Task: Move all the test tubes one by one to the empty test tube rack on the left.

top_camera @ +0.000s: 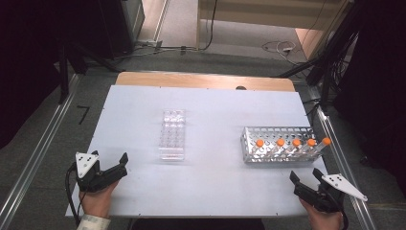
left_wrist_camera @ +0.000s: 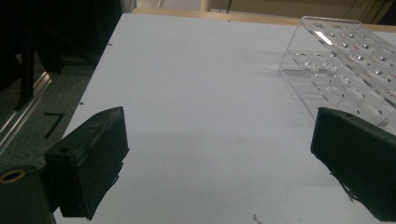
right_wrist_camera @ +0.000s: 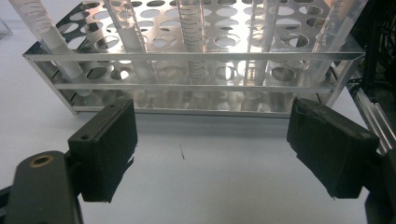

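Observation:
A metal wire rack [top_camera: 250, 143] stands at the right of the white table and holds several clear tubes with orange caps [top_camera: 280, 142]. A clear plastic well rack [top_camera: 172, 134] lies near the table's middle. My left gripper [top_camera: 122, 165] rests at the front left corner, open and holding nothing, and points toward the clear rack [left_wrist_camera: 345, 70], which lies ahead on the right in the left gripper view. My right gripper [top_camera: 305, 176] sits at the front right, open and holding nothing. In the right gripper view it [right_wrist_camera: 215, 149] faces the metal rack [right_wrist_camera: 187, 56] and its tubes [right_wrist_camera: 194, 37] from a short way off.
The white tabletop [top_camera: 215, 182] lies on a wooden desk [top_camera: 201, 79]. Metal rails run along the left side [top_camera: 33, 158] and the right side [top_camera: 335, 139]. Cables [top_camera: 277, 47] lie on the floor behind the table. Dark stands and equipment flank both sides.

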